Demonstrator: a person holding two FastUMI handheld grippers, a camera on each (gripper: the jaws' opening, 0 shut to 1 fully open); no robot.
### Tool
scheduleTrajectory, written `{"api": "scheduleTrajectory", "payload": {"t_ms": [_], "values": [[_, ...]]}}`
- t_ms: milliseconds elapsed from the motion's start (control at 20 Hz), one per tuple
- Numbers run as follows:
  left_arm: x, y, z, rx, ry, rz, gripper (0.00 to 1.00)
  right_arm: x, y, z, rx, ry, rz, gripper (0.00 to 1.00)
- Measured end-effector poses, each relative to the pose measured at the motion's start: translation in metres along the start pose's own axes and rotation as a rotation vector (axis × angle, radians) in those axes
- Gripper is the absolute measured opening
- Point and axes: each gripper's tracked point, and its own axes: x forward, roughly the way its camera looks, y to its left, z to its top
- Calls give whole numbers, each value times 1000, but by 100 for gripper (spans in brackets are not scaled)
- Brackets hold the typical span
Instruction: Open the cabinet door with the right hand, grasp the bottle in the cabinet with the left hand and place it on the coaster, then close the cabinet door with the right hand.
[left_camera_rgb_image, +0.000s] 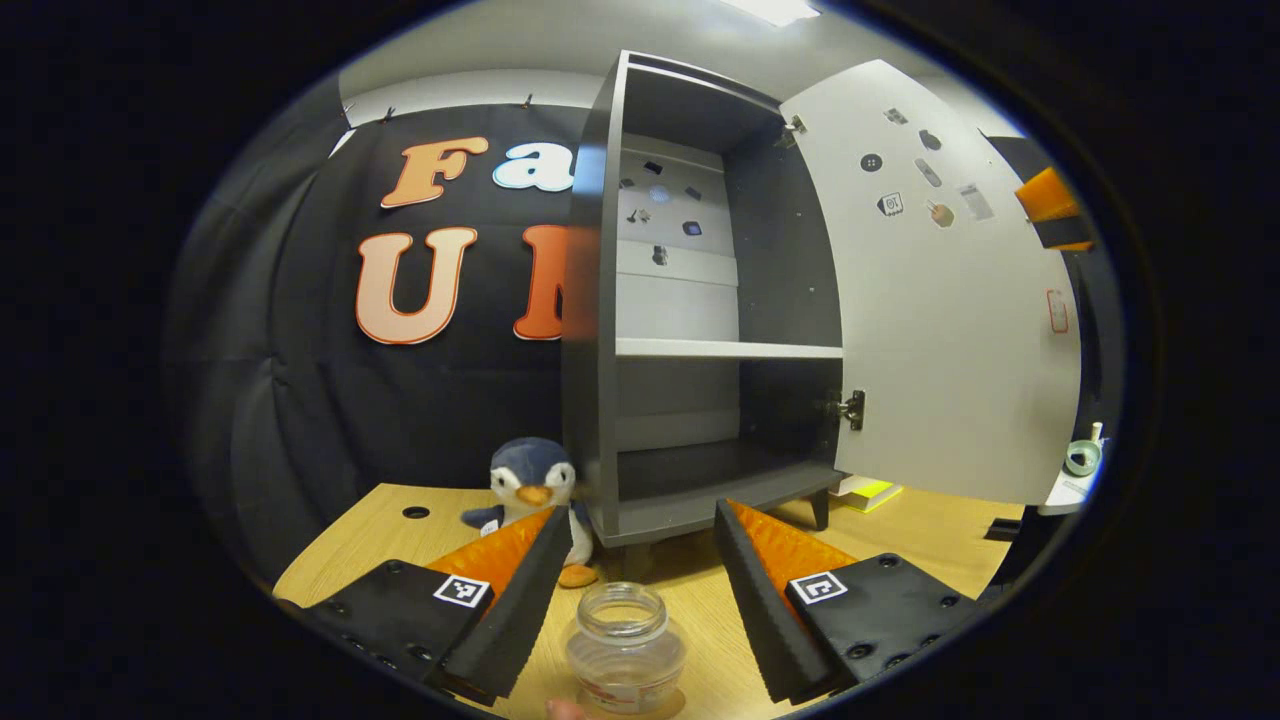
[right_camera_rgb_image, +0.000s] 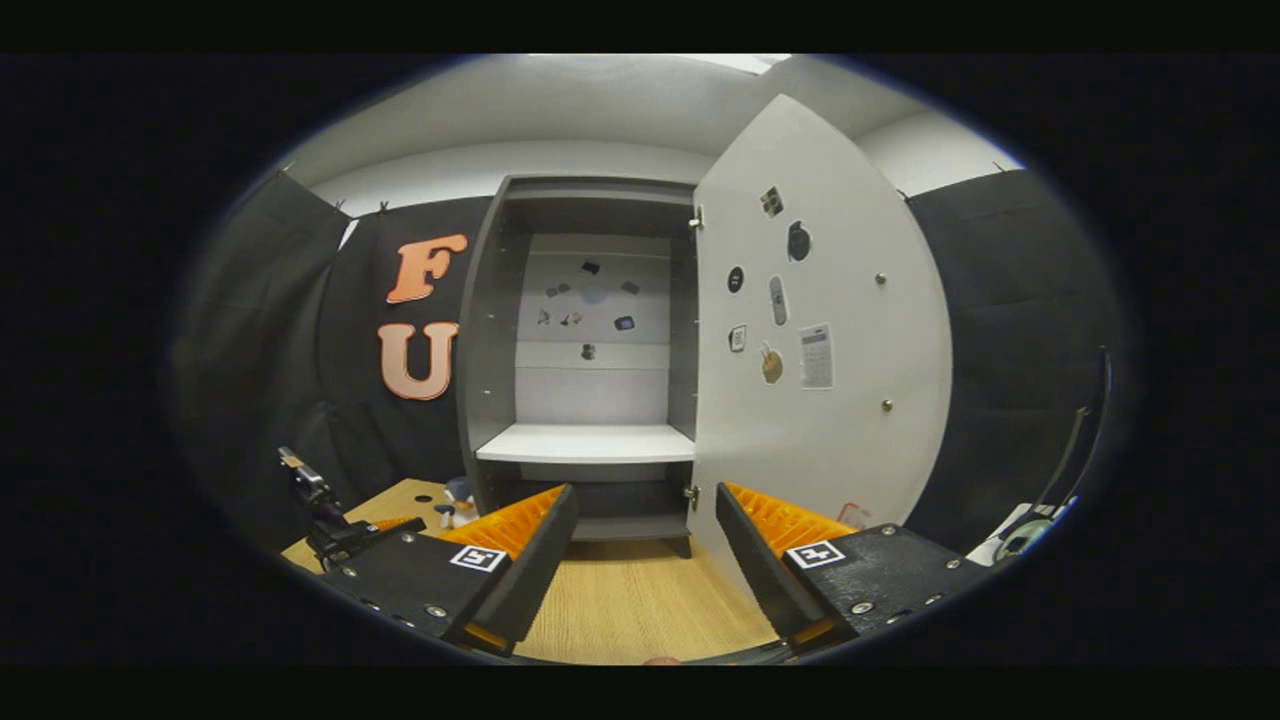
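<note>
The grey cabinet stands on the wooden table with its white door swung wide to the right. Its shelves are bare. A clear, lidless bottle stands upright on the table, low between the fingers of my left gripper, which is open and does not touch it. I cannot make out a coaster under the bottle. In the right gripper view, my right gripper is open and holds nothing. It hangs in front of the cabinet, just left of the open door.
A penguin plush sits by the cabinet's left front corner. A yellow pad lies under the open door and a tape roll sits at the far right. A black device stands at the table's left edge.
</note>
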Motion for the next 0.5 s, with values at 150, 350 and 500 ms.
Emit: {"api": "scheduleTrajectory", "payload": {"t_ms": [150,350,500], "values": [[-4,-9,24,-19,-13,-1,93,-10,-22,6,22,-16,-34,86],[-10,-19,59,-56,-26,8,93,-24,-45,10,22,-29,-56,86],[-15,-22,78,-71,-8,32,93,-37,-59,16,6,-51,-63,86]]}}
